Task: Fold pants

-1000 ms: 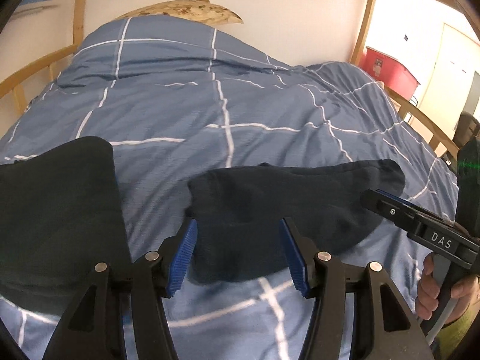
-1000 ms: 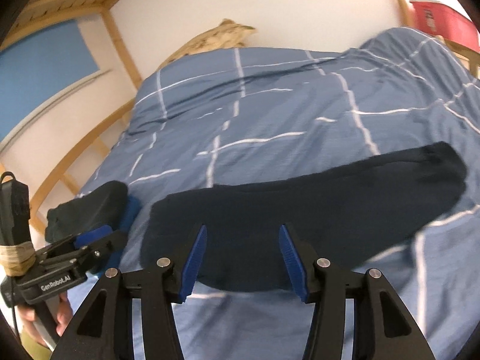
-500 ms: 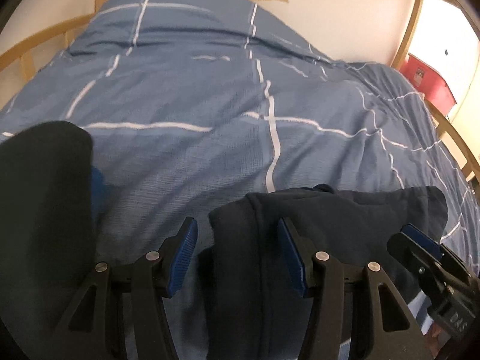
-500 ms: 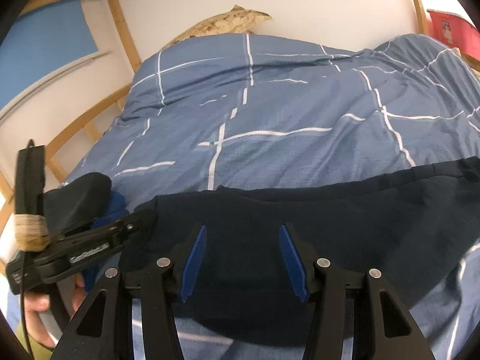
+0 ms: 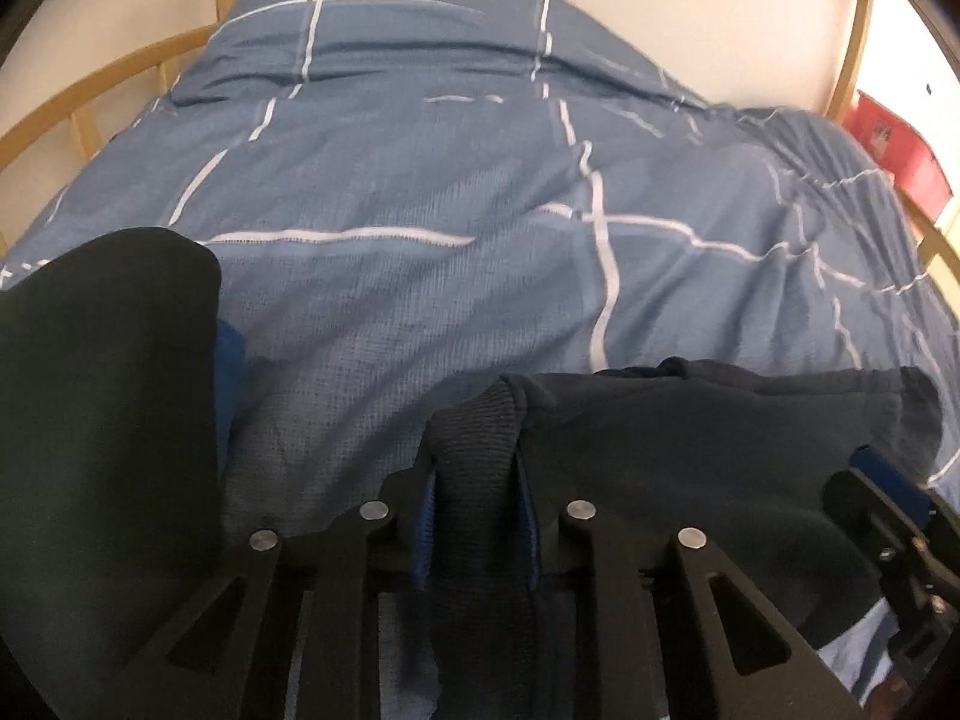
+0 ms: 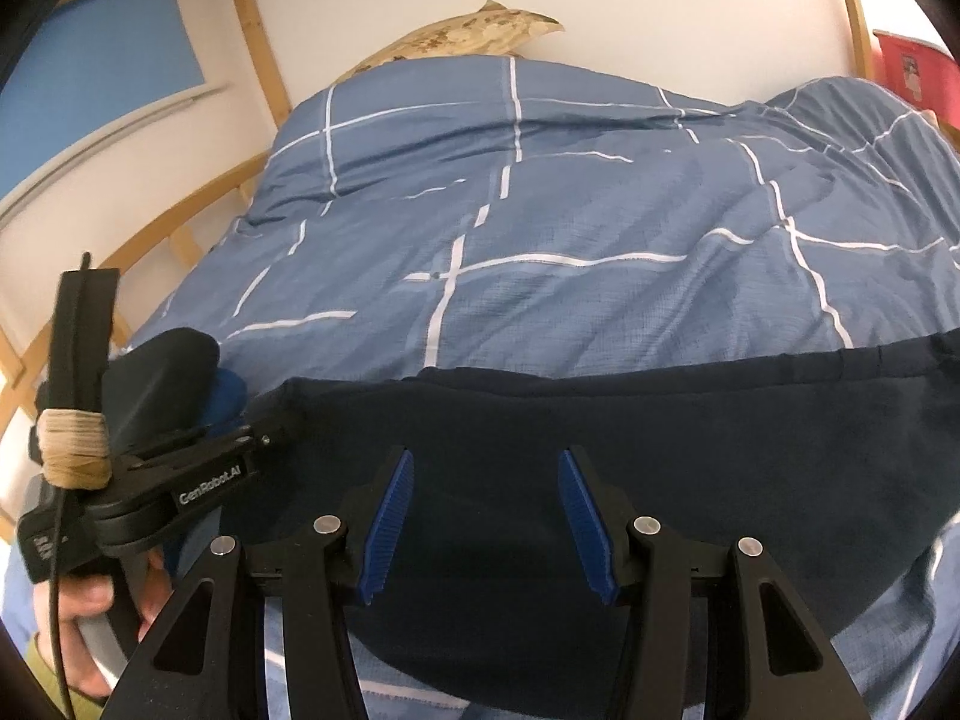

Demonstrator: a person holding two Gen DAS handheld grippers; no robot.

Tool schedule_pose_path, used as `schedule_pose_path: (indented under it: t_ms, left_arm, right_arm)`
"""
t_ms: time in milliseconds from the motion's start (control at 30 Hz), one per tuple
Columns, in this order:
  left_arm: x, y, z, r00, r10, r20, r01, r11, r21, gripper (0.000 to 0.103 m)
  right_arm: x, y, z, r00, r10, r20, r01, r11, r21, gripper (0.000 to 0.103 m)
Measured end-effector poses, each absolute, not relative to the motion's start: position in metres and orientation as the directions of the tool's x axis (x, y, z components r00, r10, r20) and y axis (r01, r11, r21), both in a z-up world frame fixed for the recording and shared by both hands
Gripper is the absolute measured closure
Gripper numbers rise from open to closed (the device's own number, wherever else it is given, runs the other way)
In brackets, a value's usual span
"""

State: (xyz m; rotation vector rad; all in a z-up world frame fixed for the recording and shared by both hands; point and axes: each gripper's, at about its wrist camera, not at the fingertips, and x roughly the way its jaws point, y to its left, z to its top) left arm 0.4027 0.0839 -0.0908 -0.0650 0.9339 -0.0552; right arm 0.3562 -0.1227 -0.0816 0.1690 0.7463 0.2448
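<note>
Dark navy pants (image 6: 600, 450) lie flat across the near part of the blue checked duvet (image 6: 570, 204). My left gripper (image 5: 477, 516) is shut on the ribbed waistband (image 5: 474, 438) at the pants' left end (image 5: 690, 438). It shows from the side in the right wrist view (image 6: 264, 429). My right gripper (image 6: 485, 516) is open, its blue pads (image 6: 390, 516) just above the middle of the pants. Its tip shows at the right in the left wrist view (image 5: 888, 480).
A folded dark garment (image 5: 108, 396) with something blue under it lies at the left (image 6: 174, 360). A wooden bed rail (image 6: 198, 210) runs along the left. A patterned pillow (image 6: 468, 30) rests against the far wall. A red box (image 6: 912, 72) stands far right.
My left gripper has moved forward and shut on the waistband. My right gripper has come lower and closer over the pants, still open.
</note>
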Motion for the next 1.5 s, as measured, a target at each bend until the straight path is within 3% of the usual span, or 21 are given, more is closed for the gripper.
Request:
schedule_pose_path:
  t_ms: [67,100,133,200,333,400,600,767,967,1033,1100,1300,1500]
  left_arm:
    - [0.399,0.079,-0.085,0.603,-0.066,-0.795,0.024,0.998,-0.065,0.072]
    - [0.396,0.077,-0.079,0.616,-0.052,-0.786,0.021,0.999,-0.050,0.062]
    - [0.390,0.074,-0.070,0.639,-0.028,-0.769,0.008,1.000,-0.030,0.045]
    - [0.376,0.070,-0.052,0.703,0.032,-0.710,-0.034,0.999,0.011,0.027]
    - [0.350,0.048,-0.022,0.779,0.056,-0.625,-0.007,0.997,0.081,0.025]
    - [0.340,0.032,-0.014,0.786,-0.001,-0.618,0.055,0.996,0.069,0.025]
    - [0.320,-0.039,-0.019,0.728,-0.202,-0.655,0.290,0.957,0.027,0.025]
    - [0.320,-0.098,-0.034,0.687,-0.259,-0.679,0.345,0.939,-0.009,0.025]
    - [0.332,-0.154,-0.060,0.628,-0.272,-0.729,0.349,0.936,-0.049,0.025]
    - [0.334,-0.164,-0.065,0.619,-0.264,-0.739,0.338,0.940,-0.053,0.025]
    - [0.335,-0.170,-0.069,0.614,-0.266,-0.743,0.336,0.940,-0.059,0.025]
    - [0.336,-0.177,-0.077,0.601,-0.260,-0.756,0.336,0.940,-0.056,0.025]
    - [0.340,-0.178,-0.080,0.603,-0.245,-0.760,0.326,0.944,-0.046,0.025]
  right_arm:
    - [0.355,-0.127,-0.081,0.710,0.264,-0.653,-0.142,0.962,0.235,0.051]
    - [0.355,-0.131,-0.080,0.711,0.263,-0.653,-0.134,0.961,0.241,0.051]
    - [0.354,-0.136,-0.079,0.712,0.263,-0.651,-0.124,0.960,0.251,0.051]
    - [0.350,-0.151,-0.076,0.725,0.251,-0.641,-0.091,0.958,0.272,0.051]
    - [0.335,-0.191,-0.064,0.771,0.210,-0.602,-0.008,0.947,0.321,0.043]
    - [0.324,-0.215,-0.056,0.802,0.174,-0.571,0.043,0.937,0.346,0.043]
    - [0.291,-0.295,-0.053,0.840,0.042,-0.541,0.200,0.903,0.381,0.043]
    - [0.276,-0.361,-0.067,0.827,-0.033,-0.561,0.303,0.866,0.397,0.043]
    - [0.280,-0.426,-0.089,0.830,0.003,-0.558,0.350,0.776,0.525,0.044]
    - [0.284,-0.438,-0.099,0.826,0.013,-0.563,0.366,0.748,0.554,0.046]
    - [0.288,-0.447,-0.108,0.809,0.017,-0.588,0.392,0.729,0.561,0.057]
    - [0.297,-0.455,-0.123,0.800,0.079,-0.595,0.364,0.724,0.586,0.068]
    - [0.313,-0.454,-0.134,0.780,0.144,-0.609,0.340,0.719,0.606,0.069]
